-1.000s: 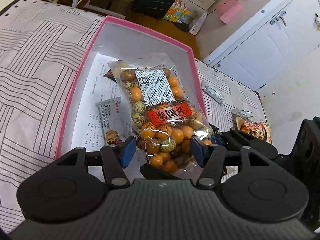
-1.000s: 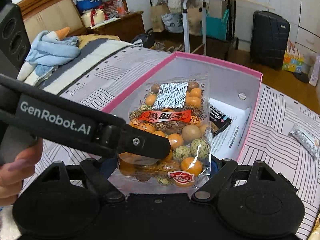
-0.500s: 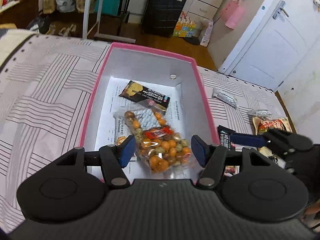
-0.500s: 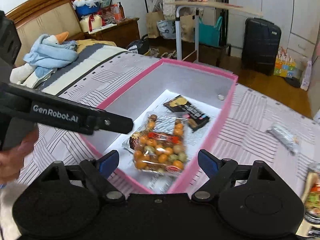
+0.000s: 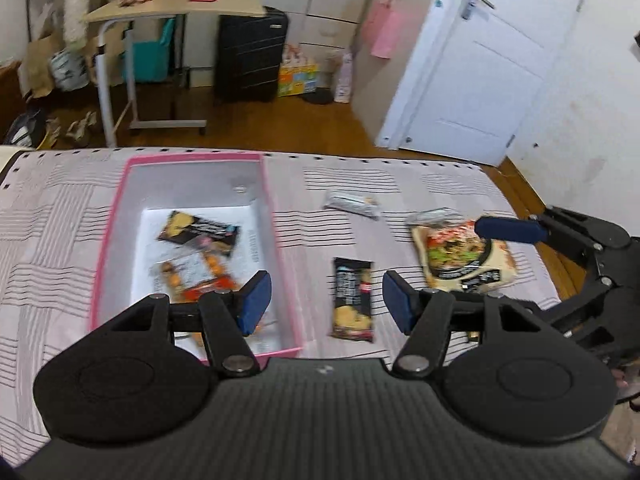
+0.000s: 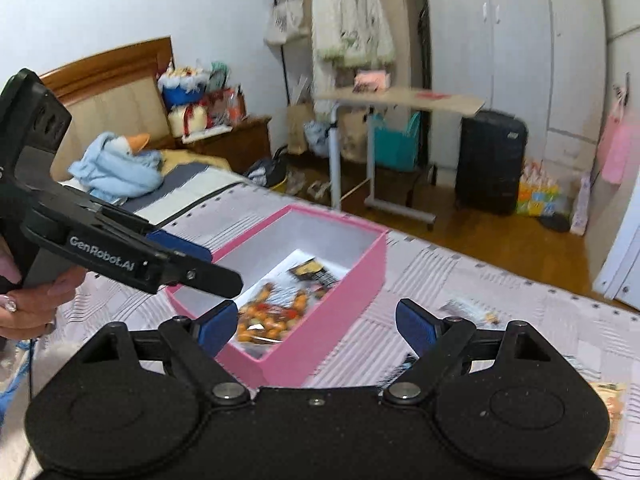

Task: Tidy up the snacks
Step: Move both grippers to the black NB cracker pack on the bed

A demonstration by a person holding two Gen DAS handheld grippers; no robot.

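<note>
Left wrist view: left gripper [image 5: 324, 300] and right gripper [image 6: 316, 326] gape empty above pink box [image 5: 108, 240]

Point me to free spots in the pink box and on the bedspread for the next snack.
Pink box: bare floor at its far end, beyond the dark packet; its near half is crowded by the bag of nuts. Bedspread: open left of the box. Right of it, loose snacks crowd around the dark bar.

The pink box [image 5: 108, 248] is sitting open-topped on the bed [image 5: 52, 216], its walls fencing in the snack bags [image 5: 198, 234] inside. Right of it, a dark bar [image 5: 352, 300], a silver packet [image 5: 350, 203] and a noodle bag [image 5: 464, 258] are lying apart, leaving striped cover between them. The right gripper [image 5: 508, 230] is hanging over the noodle bag.
</note>
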